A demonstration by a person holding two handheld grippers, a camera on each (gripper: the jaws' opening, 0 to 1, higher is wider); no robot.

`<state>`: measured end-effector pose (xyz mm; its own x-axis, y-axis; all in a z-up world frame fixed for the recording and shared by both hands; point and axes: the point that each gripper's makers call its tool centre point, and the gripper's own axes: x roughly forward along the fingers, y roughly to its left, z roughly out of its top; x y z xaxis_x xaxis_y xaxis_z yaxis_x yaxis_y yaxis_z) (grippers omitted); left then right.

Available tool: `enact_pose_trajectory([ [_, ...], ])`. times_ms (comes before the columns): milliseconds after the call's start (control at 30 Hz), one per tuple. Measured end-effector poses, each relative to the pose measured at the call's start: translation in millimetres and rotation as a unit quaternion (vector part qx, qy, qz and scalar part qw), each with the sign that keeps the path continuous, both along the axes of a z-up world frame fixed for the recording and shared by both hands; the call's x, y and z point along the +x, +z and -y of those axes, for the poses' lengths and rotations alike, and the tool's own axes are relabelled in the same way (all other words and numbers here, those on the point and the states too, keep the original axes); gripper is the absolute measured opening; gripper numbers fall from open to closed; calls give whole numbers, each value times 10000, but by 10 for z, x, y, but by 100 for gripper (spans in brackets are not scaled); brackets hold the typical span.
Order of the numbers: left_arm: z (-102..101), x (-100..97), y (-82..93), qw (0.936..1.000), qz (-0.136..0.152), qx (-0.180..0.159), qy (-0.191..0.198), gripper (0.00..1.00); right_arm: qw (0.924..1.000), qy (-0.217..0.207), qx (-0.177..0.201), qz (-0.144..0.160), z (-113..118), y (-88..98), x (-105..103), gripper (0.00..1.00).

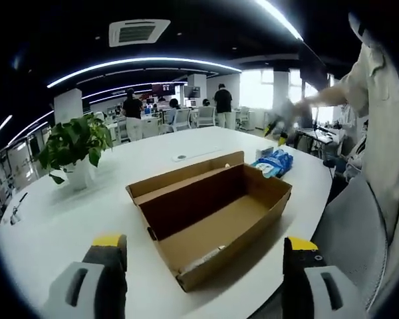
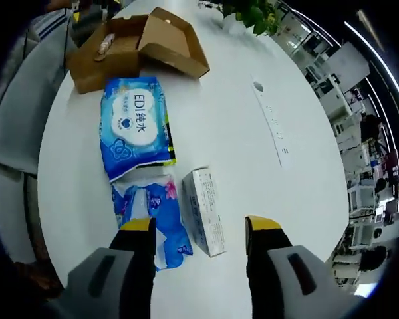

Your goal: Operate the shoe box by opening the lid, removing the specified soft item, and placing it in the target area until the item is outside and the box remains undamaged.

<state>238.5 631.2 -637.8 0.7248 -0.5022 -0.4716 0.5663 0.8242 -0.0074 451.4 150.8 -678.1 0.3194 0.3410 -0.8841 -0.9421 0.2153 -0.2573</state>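
So there's one shoe box (image 1: 209,216), plain brown cardboard, sitting open on the white counter (image 1: 86,212) with its lid (image 1: 186,174) folded back; in the left gripper view it's right ahead of the left gripper (image 1: 206,266), whose jaws stand wide apart with nothing between them; a small pale item (image 1: 203,258) lies at the near end inside the box, can't tell what it is.

In the right gripper view the same box (image 2: 120,50) is at the far end of the counter (image 2: 253,166), well away from the right gripper (image 2: 199,229); that gripper's jaws are also spread open and holding nothing.

Count of stuff near the right gripper: two soft packs and one small carton; the bigger blue wipes pack (image 2: 134,126) lies between the box and the gripper; the smaller blue and pink soft pack (image 2: 156,216) touches its near end and reaches to just beside the left jaw; the white carton (image 2: 206,211) lies right beside it, just ahead of the gap between the jaws.

One potted plant (image 1: 73,149) stands on the counter off to the side; a few people stand in the office background.
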Motion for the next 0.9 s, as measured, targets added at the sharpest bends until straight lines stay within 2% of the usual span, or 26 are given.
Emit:
enact_pose_trajectory([
  [33, 4, 7, 4, 10000, 0, -2, -2, 98, 9997, -149, 204, 9, -49, 79, -45, 56],
  [300, -9, 97, -14, 9998, -101, 3, -142, 88, 9949, -619, 787, 133, -194, 344, -277, 67],
  [400, 12, 125, -15, 9995, -244, -8, -210, 80, 9900, -909, 1062, 206, -249, 434, -382, 73],
  [433, 19, 131, -22, 9992, -298, -15, -254, 76, 9889, -961, 1120, 196, -265, 448, -420, 76],
  [533, 73, 166, -26, 9983, -427, -11, -387, 75, 9852, -1145, 1263, 171, -291, 481, -540, 80],
  [667, 140, 230, -98, 9953, -660, 196, -679, 67, 9810, -1328, 1400, 207, -305, 516, -673, 85],
  [700, 158, 240, -112, 9945, -686, 242, -753, 65, 9779, -1439, 1498, 228, -314, 526, -725, 86],
  [900, 239, 340, -177, 9902, -832, 457, -1021, 63, 9697, -1748, 1698, 155, -375, 490, -967, 92],
])
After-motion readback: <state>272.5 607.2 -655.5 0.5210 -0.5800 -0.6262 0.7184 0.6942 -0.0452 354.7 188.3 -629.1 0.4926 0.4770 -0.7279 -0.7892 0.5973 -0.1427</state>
